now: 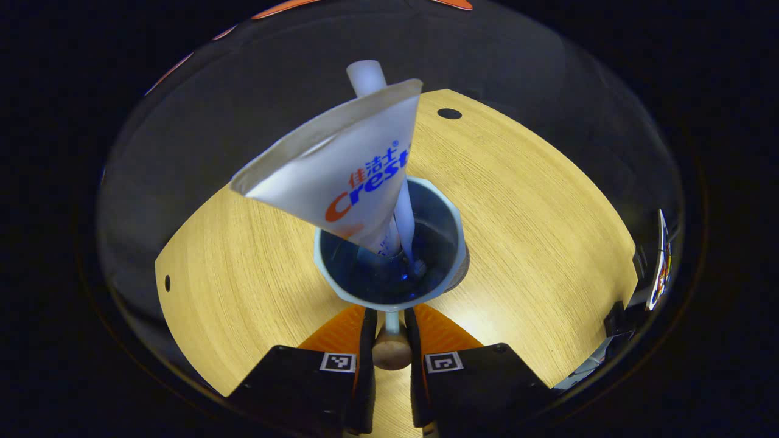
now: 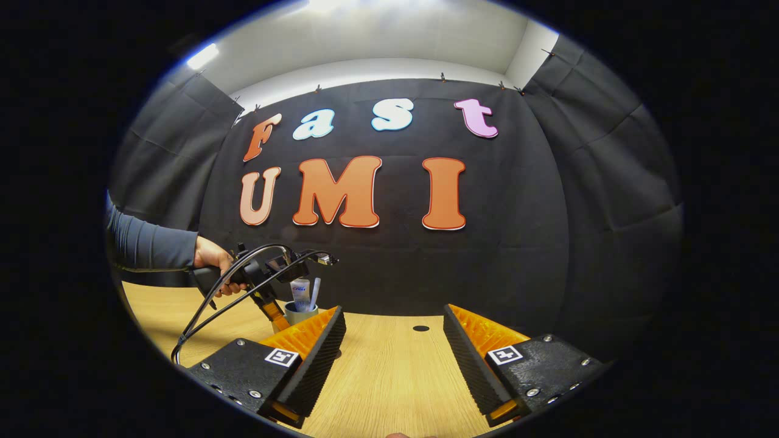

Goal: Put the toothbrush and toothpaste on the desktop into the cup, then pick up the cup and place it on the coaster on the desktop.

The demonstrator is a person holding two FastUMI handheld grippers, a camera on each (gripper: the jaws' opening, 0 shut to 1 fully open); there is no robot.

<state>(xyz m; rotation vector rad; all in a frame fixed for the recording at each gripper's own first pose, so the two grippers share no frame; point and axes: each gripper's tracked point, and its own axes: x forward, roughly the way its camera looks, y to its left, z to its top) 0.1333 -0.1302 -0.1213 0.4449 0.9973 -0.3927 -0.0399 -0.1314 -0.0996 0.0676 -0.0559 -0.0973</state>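
Note:
From above, in the left gripper view, a pale cup (image 1: 453,243) with a blue inside holds a white toothpaste tube (image 1: 341,176) and a white toothbrush (image 1: 405,213), both leaning. My left gripper (image 1: 390,316) is shut on the cup's handle (image 1: 391,353), one finger on each side. A dark round edge, likely the coaster (image 1: 465,274), peeks out under the cup's right side. Whether the cup rests on it I cannot tell. In the right gripper view my right gripper (image 2: 394,311) stands open over the table, holding nothing. Far off at the left, the cup (image 2: 300,314) hangs at the other gripper (image 2: 268,298).
The wooden table (image 1: 535,231) has a dark hole (image 1: 449,114) near its far edge and a small one (image 1: 167,283) at the left. A hand and grey sleeve (image 2: 152,246) hold the left gripper, with cables (image 2: 207,310) hanging down. Black cloth walls surround the table.

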